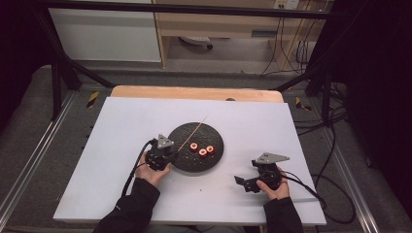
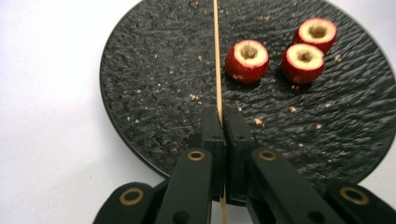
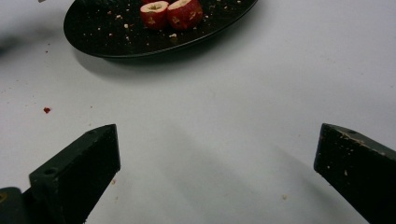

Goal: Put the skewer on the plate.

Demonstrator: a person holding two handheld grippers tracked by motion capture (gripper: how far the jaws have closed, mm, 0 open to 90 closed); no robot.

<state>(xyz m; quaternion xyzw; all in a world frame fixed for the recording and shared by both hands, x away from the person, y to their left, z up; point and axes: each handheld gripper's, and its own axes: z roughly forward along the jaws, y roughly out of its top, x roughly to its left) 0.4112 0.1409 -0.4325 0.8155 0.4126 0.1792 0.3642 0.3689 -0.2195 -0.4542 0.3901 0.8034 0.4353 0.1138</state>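
Left gripper [image 2: 220,116]: jaws pressed together on the wooden skewer [image 2: 216,56], pinching it near its lower end
Skewer: runs from the jaws out over the black plate [image 2: 140,93], passing just beside the nearest of the three cored red fruits [image 2: 247,59]
Right gripper [image 3: 217,163]: jaws spread wide with nothing between them, held over bare table near the plate
High view: left gripper [image 1: 171,154] sits at the plate's [image 1: 214,155] near-left edge, the skewer [image 1: 193,132] slanting up and away across it; right gripper [image 1: 239,180] is well apart, toward the near right
Left gripper view: crumbs scattered on the plate's rough surface, fruit hollows pale inside
Right gripper view: a small red speck [image 3: 46,110] on the table, pale flecks on one jaw
Surface: white table top [image 1: 121,160] with a wooden strip along its far edge
Room: black frame bars, cables on a grey floor, pale wooden furniture behind
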